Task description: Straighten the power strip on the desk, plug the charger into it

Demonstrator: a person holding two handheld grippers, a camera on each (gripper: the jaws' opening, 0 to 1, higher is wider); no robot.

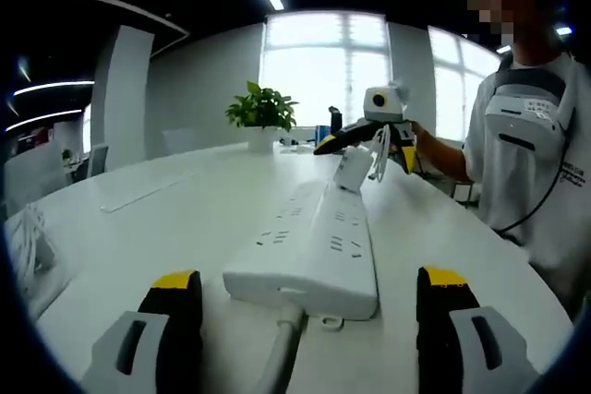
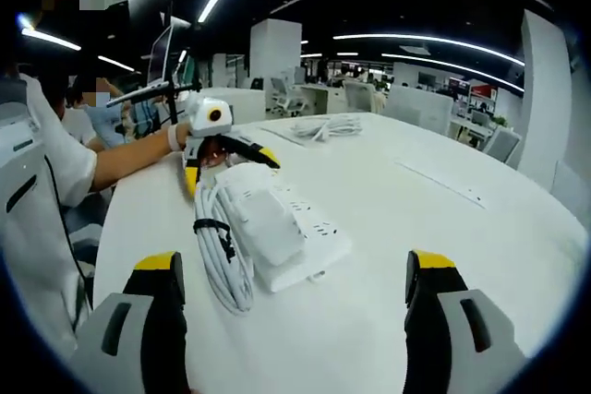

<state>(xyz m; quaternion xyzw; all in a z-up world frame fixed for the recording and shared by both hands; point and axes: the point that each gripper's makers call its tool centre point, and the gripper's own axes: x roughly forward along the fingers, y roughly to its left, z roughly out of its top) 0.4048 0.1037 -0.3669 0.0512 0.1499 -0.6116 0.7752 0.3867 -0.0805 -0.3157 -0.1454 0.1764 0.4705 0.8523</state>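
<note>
A white power strip [image 1: 309,237] lies on the white desk [image 1: 166,219], its cord [image 1: 284,343] running out toward my left gripper [image 1: 309,283]. That gripper is open, its jaws either side of the strip's near end without touching it. At the far end a white charger [image 1: 352,169] rests tilted on the strip, under my right gripper [image 1: 367,149]. In the right gripper view the charger [image 2: 263,219] lies on the strip [image 2: 314,228], ahead of my open right gripper [image 2: 295,265]. A bundled white cable [image 2: 222,251] runs beside it. My left gripper [image 2: 226,159] hovers at the far end.
A person in a white shirt [image 1: 526,163] stands at the desk's right edge. A potted plant [image 1: 262,110] sits at the back. Another white cable coil [image 1: 28,246] lies at the left, also seen as a cable coil [image 2: 323,126] further back. Office desks and chairs fill the background.
</note>
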